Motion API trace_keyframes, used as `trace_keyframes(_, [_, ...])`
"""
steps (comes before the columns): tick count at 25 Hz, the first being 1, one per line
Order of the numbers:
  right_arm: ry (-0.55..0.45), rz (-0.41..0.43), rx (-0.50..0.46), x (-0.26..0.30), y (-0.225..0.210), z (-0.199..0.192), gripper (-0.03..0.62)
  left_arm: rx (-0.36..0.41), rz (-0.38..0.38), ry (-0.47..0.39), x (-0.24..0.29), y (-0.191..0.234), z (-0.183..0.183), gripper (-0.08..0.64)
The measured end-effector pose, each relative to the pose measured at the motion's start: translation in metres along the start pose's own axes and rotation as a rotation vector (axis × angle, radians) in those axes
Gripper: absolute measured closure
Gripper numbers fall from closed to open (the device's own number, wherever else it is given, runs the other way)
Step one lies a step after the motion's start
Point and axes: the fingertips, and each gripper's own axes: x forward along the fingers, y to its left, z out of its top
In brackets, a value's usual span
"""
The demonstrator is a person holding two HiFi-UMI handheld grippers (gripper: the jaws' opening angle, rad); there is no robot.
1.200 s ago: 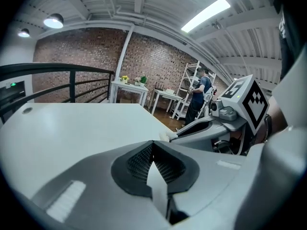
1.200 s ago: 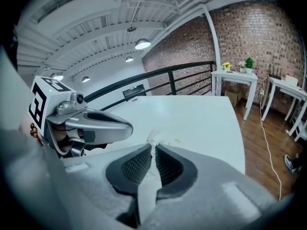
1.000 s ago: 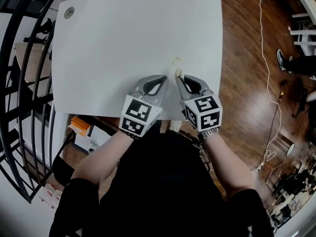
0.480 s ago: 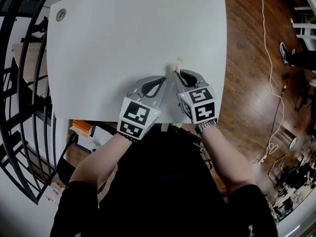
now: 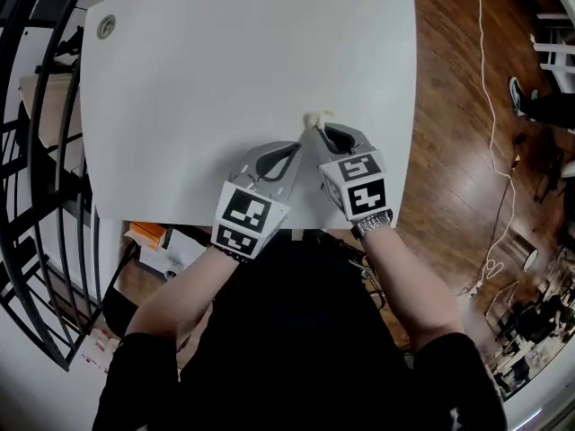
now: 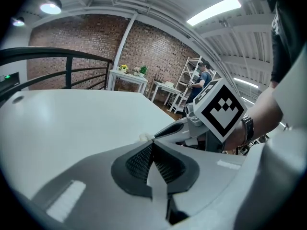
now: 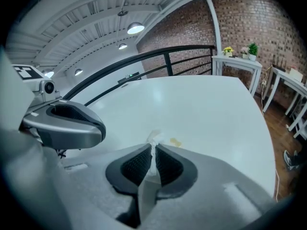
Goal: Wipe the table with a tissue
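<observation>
The right gripper (image 5: 318, 133) pinches the tissue (image 7: 153, 145) near the white table's (image 5: 225, 61) front edge. I'd drag it firmly across the yellowish smear (image 7: 176, 142) at three o'clock (left gripper (image 5: 295, 148) closed, empty).

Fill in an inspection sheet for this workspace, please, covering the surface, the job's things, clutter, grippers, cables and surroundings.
Surface: white table, one small yellowish stain just beyond the right gripper's tips.
Job's things: tissue pinched in the right gripper, a tuft sticking out past the tips beside the stain.
Clutter: nothing seen on the table top.
Grippers: left gripper has its jaws together with nothing between them, low over the near edge; right gripper is closed on the tissue, close beside it.
Cables: a white cable trails across the wooden floor to the right of the table.
Surroundings: black railing at the table's left side.
</observation>
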Motion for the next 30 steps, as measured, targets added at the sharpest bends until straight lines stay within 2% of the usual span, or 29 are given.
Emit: trace_keyframes(30, [0.017, -0.039, 0.006, -0.002, -0.025, 0.005, 0.578, -0.012, -0.021, 0.008, 0.011, 0.000, 0.005, 0.548])
